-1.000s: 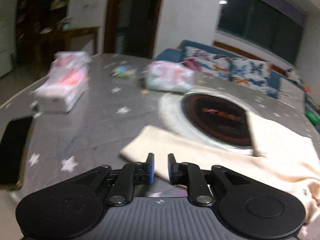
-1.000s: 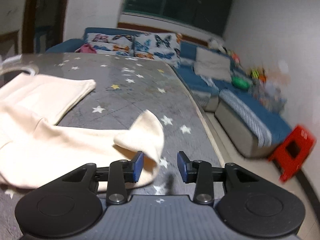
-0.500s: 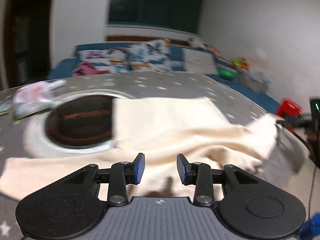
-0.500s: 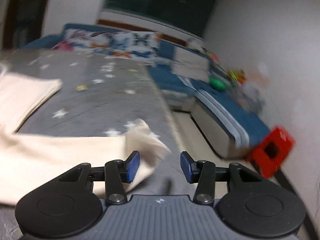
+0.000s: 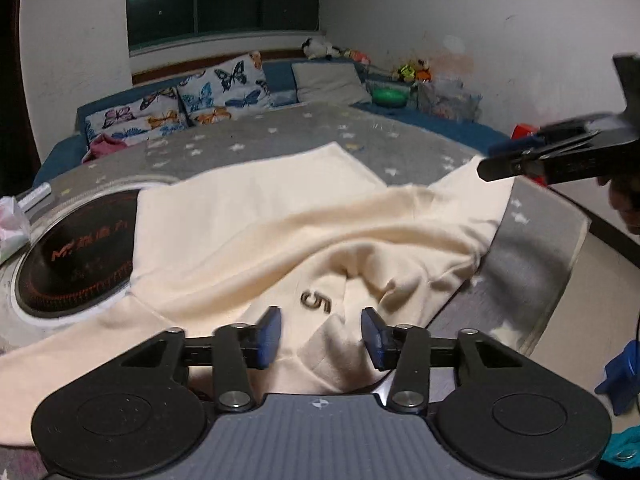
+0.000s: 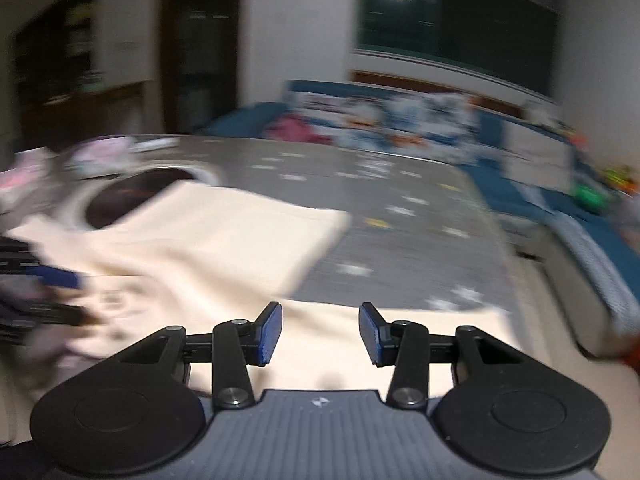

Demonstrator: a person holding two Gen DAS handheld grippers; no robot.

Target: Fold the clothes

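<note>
A cream garment (image 5: 280, 216) lies rumpled on a grey starred table (image 5: 532, 264), partly covering a round black hob (image 5: 76, 256). Both grippers, left (image 5: 321, 332) and right (image 6: 320, 334), hover over it with jaws apart, empty. A blue sofa (image 5: 288, 80) stands behind.

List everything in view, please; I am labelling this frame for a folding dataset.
garment: 1, cream, rumpled across the table, partly over the hotplate
hotplate: 1, black with orange markings, set in the table at left
table: 1, grey with stars
butterfly cushions: 2, white and blue, on the sofa
sofa: 1, blue, behind the table
green bowl: 1, on the sofa
left gripper: open, over the garment's near edge
right gripper: open, over the garment
</note>
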